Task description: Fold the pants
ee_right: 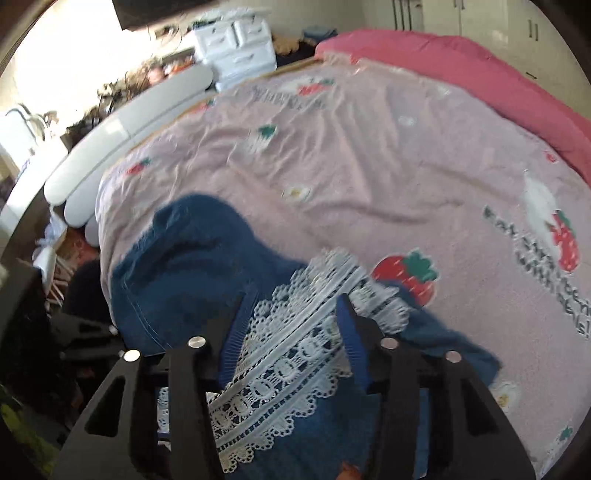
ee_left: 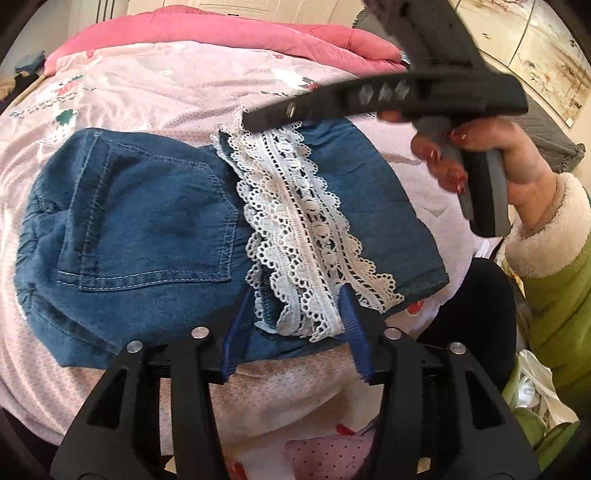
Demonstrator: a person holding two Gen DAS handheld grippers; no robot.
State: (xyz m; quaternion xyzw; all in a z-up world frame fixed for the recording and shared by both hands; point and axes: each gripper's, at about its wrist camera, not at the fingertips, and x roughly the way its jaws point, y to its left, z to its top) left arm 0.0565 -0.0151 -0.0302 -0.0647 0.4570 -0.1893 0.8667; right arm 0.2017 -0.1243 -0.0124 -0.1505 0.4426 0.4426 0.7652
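Blue denim pants [ee_left: 147,221] lie folded on the pink bed sheet [ee_left: 166,96], a back pocket facing up. Their white lace hems [ee_left: 295,206] are laid over the denim on the right. My left gripper [ee_left: 295,295] is at the near edge, open, with the lace end lying loose between its blue pads. A hand holds my right gripper [ee_left: 258,118] over the far end of the lace. From the right wrist, the pants [ee_right: 192,266] look blurred, and the right gripper [ee_right: 293,299] stands open over the lace [ee_right: 295,350].
A thick pink quilt [ee_left: 229,29] is bunched at the far side of the bed. The person's green sleeve with a fleece cuff [ee_left: 554,277] is at the right. A white chest of drawers [ee_right: 236,40] and a white bed rail [ee_right: 129,125] stand past the bed's left edge.
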